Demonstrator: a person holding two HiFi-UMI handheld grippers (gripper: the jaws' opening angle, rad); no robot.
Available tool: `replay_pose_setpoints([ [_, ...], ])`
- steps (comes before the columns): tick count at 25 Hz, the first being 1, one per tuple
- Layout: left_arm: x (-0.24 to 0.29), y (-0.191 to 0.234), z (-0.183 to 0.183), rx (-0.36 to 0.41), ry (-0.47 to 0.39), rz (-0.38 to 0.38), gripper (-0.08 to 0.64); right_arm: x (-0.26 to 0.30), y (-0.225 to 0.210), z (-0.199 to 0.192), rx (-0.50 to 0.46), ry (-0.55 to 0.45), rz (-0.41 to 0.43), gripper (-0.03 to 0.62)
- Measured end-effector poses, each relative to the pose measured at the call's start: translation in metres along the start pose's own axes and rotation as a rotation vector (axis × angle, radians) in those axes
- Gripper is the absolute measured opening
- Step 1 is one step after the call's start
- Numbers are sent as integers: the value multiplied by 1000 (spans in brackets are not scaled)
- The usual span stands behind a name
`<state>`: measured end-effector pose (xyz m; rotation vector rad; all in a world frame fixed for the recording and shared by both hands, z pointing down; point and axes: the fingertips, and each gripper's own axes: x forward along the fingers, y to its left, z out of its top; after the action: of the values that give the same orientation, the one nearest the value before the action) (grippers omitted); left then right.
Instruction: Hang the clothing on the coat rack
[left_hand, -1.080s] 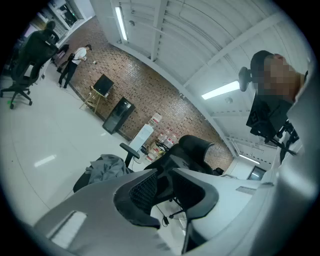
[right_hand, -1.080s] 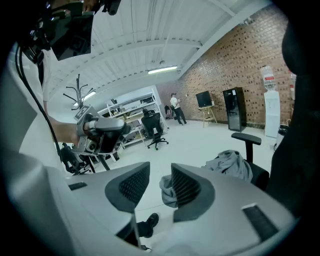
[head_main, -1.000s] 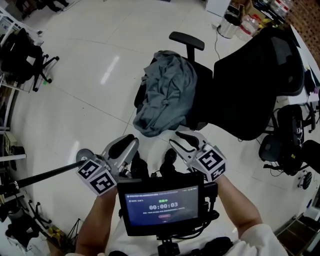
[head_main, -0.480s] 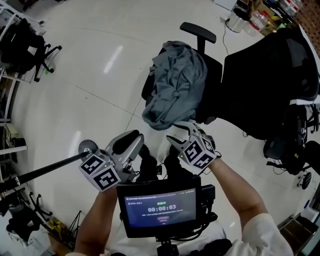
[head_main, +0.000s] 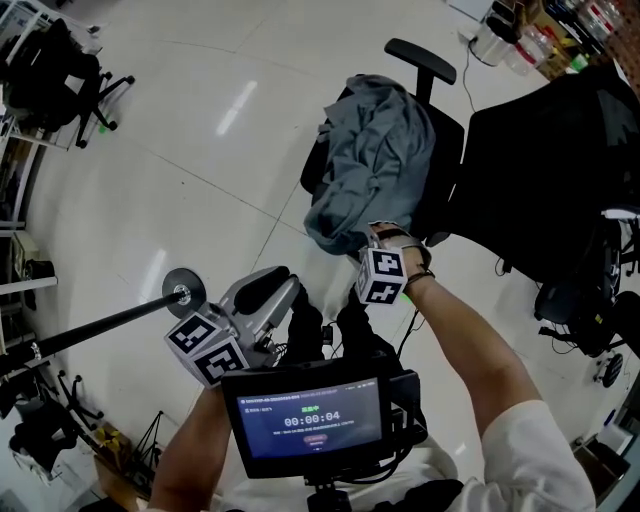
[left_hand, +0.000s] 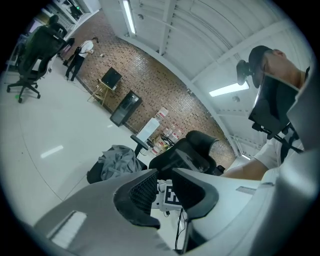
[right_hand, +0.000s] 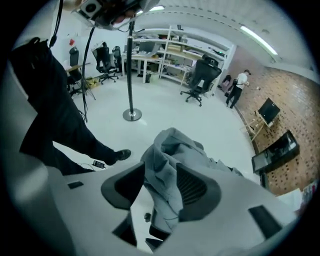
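A crumpled grey garment (head_main: 375, 165) lies over the seat of a black office chair (head_main: 448, 135). My right gripper (head_main: 380, 236) points down at the garment's near lower edge. Its jaws have just been opening and stand wide, with a fold of the garment (right_hand: 175, 150) between them in the right gripper view (right_hand: 160, 170). My left gripper (head_main: 270, 285) hovers nearer me, jaws a narrow gap apart with nothing between them (left_hand: 162, 180). The coat rack's dark pole (head_main: 90, 330) and round base (head_main: 183, 291) are at the left. The garment (left_hand: 117, 160) shows far off in the left gripper view.
A second, larger black chair (head_main: 550, 170) stands right of the garment's chair. More chairs (head_main: 55, 70) and shelving are at the far left. A small screen (head_main: 312, 410) is mounted in front of me. My leg and shoe (right_hand: 117, 156) are near the chair's base.
My right gripper has moved forward and down to the garment's lower edge and rolled over. The left gripper has drifted only slightly.
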<state>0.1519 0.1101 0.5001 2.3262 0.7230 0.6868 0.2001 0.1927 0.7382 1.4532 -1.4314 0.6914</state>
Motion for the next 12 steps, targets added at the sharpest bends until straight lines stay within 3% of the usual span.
replay_pose_setpoints([
  [7,-8,5,-2,-12,-2,14,94,21,-5,-16,-135,130,20,213],
  [11,-8,5,-2,-10,-3,11,94,22,4,-24,-298,202,25,131],
  [12,-8,5,-1,-10,-3,10,94,20,4,-26,-318,214,20,53],
])
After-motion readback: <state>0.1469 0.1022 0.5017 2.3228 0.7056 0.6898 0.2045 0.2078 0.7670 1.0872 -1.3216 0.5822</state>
